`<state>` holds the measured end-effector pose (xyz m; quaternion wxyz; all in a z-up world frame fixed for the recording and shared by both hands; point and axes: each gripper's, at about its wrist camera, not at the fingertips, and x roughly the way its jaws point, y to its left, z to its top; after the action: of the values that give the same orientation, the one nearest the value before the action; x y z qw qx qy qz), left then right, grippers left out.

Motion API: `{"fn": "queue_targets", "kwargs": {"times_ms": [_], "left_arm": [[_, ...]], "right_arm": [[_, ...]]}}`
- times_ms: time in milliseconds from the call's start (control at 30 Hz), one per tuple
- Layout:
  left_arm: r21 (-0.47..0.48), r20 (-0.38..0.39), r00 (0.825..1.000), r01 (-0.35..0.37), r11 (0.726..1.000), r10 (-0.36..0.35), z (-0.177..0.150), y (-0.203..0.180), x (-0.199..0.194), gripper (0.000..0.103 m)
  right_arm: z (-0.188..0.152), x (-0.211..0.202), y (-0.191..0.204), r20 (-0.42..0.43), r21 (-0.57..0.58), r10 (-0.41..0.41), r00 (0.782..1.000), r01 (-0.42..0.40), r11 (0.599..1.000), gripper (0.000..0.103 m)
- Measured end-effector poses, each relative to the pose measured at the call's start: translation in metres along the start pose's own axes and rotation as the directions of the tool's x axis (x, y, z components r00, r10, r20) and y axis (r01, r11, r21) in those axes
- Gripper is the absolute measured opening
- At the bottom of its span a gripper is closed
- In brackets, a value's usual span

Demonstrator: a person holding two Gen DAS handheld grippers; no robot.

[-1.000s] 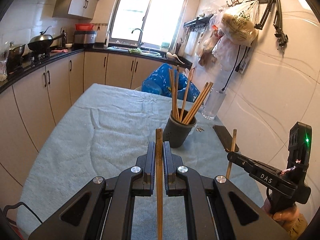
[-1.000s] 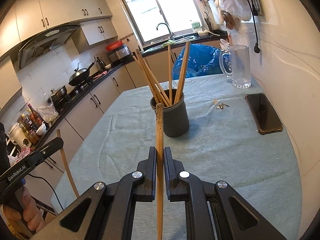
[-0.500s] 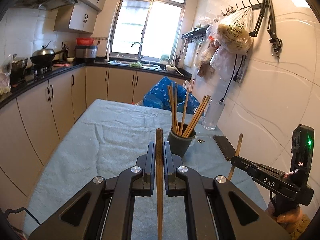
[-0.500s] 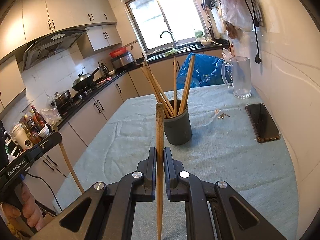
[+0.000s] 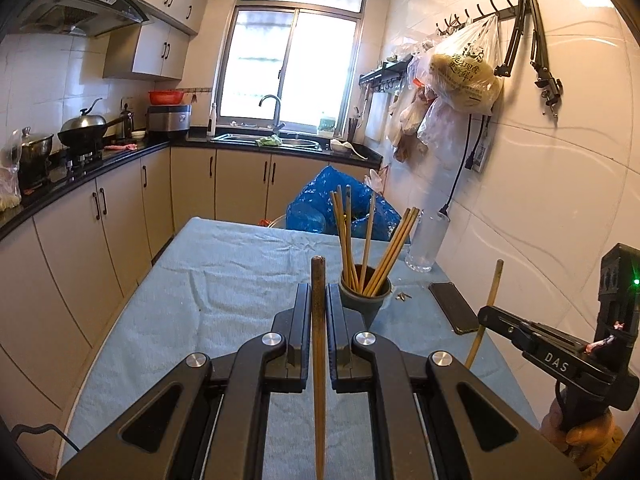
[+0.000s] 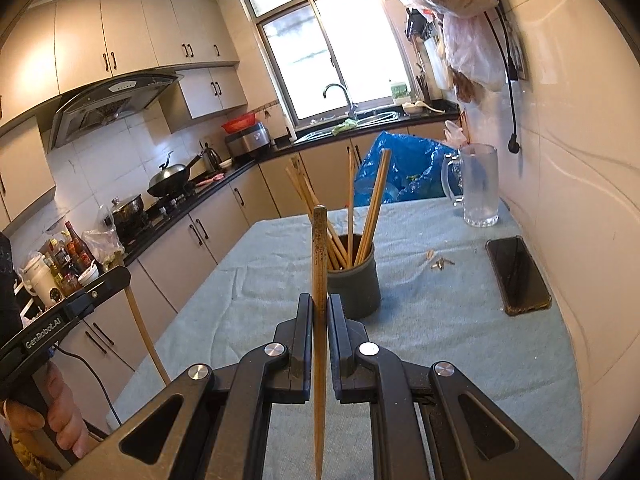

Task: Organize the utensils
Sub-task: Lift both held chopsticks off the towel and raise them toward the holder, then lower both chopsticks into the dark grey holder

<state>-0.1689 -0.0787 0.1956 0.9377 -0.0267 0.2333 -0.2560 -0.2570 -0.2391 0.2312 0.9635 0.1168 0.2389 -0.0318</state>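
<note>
A dark grey cup with several wooden chopsticks standing in it sits on the blue-grey cloth of the table. My left gripper is shut on one wooden chopstick, held above the table's near end, short of the cup. My right gripper is shut on another wooden chopstick, also short of the cup. Each gripper shows in the other's view, the right one and the left one.
A black phone lies by the right wall. A glass mug stands behind it. Small scraps lie near the cup. A blue bag is past the table's far edge. Kitchen counters run along the left.
Both grippers have pulled back and risen, tilting up; the cup looks smaller and farther. Each still holds its chopstick.
</note>
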Motion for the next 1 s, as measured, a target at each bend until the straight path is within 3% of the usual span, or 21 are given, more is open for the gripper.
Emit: {"fn": "queue_targets", "kwargs": {"times_ms": [467,1000], "left_arm": [[0.071,0.002,1.0,-0.028,0.997,0.028,0.032,-0.009,0.037,0.007],[0.104,-0.016,1.0,-0.012,0.995,0.014,0.051,-0.009,0.074,0.007]], "right_arm": [[0.037,0.01,-0.007,0.054,-0.008,-0.007,0.999,0.007,1.0,0.008],[0.076,0.031,-0.019,0.104,0.024,-0.003,0.995,0.0,1.0,0.008]]}}
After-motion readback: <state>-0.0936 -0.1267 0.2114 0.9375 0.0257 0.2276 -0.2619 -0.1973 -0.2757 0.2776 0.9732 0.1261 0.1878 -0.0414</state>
